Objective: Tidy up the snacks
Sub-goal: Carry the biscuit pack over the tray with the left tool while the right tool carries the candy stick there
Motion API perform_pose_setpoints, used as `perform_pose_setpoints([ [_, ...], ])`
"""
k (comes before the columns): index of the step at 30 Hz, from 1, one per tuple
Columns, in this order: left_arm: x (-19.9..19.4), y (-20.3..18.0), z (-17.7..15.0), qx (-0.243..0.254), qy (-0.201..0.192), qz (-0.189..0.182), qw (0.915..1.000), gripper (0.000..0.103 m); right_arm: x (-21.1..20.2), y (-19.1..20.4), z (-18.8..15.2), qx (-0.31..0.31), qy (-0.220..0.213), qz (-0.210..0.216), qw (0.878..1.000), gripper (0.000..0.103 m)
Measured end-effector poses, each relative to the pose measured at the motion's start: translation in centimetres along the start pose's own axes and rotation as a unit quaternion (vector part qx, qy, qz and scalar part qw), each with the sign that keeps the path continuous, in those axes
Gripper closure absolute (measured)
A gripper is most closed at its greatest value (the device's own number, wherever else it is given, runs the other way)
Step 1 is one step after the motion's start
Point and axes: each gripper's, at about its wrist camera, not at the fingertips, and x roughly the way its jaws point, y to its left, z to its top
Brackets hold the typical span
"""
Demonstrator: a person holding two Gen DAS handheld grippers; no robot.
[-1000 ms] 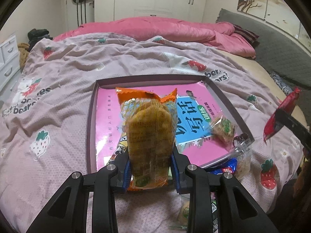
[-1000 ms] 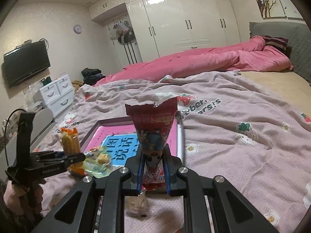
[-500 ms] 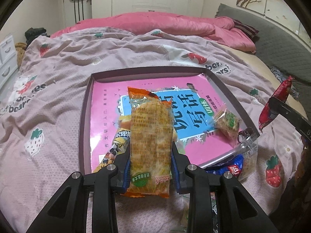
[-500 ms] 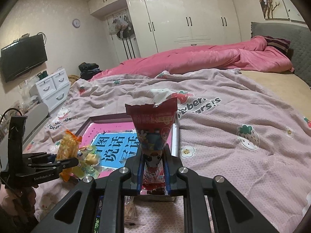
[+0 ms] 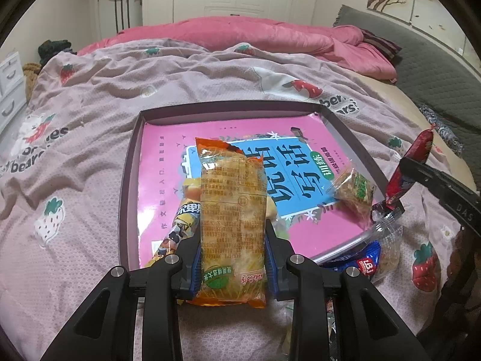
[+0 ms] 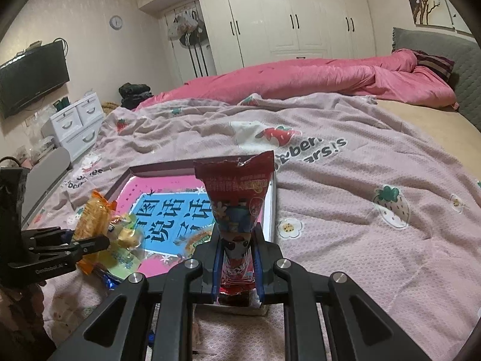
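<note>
My left gripper [image 5: 233, 245] is shut on an orange cracker packet [image 5: 231, 210], held low over the near edge of the shallow purple-rimmed tray [image 5: 129, 180] with a pink and blue liner. My right gripper [image 6: 236, 252] is shut on a red cone-shaped snack packet [image 6: 237, 192], held upright above the tray's right near corner; it also shows in the left wrist view [image 5: 409, 171]. A yellow cartoon packet [image 5: 180, 225] and a small clear green-label packet [image 5: 354, 189] lie in the tray.
The tray sits on a pink strawberry-print bedspread [image 5: 90, 120]. A blue packet [image 5: 363, 261] and clear wrappers lie just outside the tray's near right corner. A pink duvet [image 6: 300, 78] is bunched at the far side. White drawers [image 6: 75, 123] stand left of the bed.
My left gripper has lowered and tilted forward with the orange packet, bringing it down over the tray's near edge. My right gripper has come slightly closer to the tray with the red packet.
</note>
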Motion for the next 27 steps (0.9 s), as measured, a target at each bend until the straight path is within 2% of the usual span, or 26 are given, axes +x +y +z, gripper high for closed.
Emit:
perform_pose_setpoints([
  [27, 1.4, 0.4, 0.2, -0.006, 0.009, 0.001, 0.9999, 0.069, 3.2, -0.1, -0.5, 0.001, 0.029, -0.006, 1.0, 0.085],
])
